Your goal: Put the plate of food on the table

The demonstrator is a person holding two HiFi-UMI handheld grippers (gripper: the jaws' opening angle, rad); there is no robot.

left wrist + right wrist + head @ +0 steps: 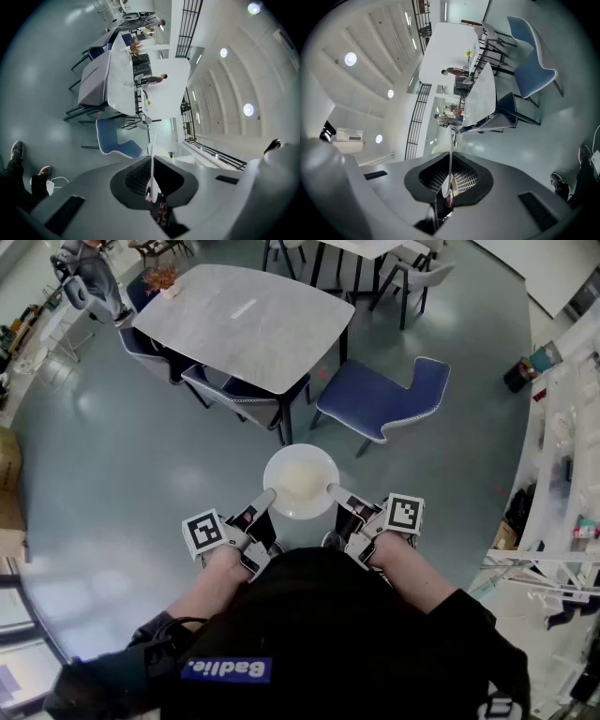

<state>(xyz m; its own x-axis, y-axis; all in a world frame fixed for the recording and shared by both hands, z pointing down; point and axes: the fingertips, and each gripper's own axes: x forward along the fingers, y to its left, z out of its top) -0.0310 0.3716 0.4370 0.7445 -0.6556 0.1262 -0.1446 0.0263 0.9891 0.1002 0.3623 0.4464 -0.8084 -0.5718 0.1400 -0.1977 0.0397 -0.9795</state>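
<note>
- Head view: plate [310, 513] of pale food [298, 480] is held in the air over the floor, close to the person and well short of the counter [253, 320] at the far side
- left tool [265, 495] is pinching the plate's left rim, right tool [334, 489] the right rim
- both gripper views show the thin rim edge-on, with the pads pressed onto it
- risk: the grip is on thin rim only, so if either tool eases or the two pull apart, the plate drops
- risk: uneven height between the tools tilts the plate and the food slides off
- risk: blue chair [384, 395] stands between the plate and the counter's near edge; clipping it would jolt the plate
- set it flat on bare counter before spreading the tools, otherwise it falls the last bit
</note>
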